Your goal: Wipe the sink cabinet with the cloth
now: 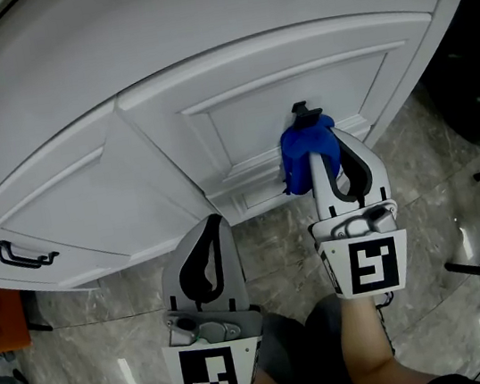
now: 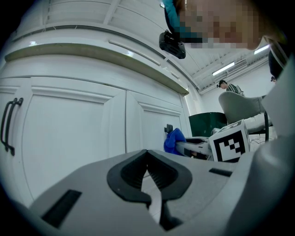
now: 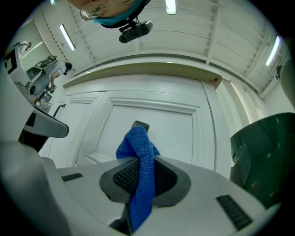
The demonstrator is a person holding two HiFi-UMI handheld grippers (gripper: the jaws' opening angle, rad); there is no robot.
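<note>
Head view: a crumpled blue terry cloth (image 1: 302,151) is clamped between the jaws of the right gripper (image 1: 329,161) and is held against the white panelled sink cabinet door (image 1: 294,78), just beside its small black handle (image 1: 301,112). The left gripper (image 1: 213,236) is held lower, apart from the cabinet, over the grey marble floor (image 1: 431,201). Its jaws are seen closed together with nothing between them.

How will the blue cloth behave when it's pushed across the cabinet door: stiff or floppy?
Probably floppy: the blue cloth folds and bunches where the right hand-held gripper pinches it. Likely light, since a small pinch carries it. Its nubby texture should drag on the cabinet door rather than slip.
</note>
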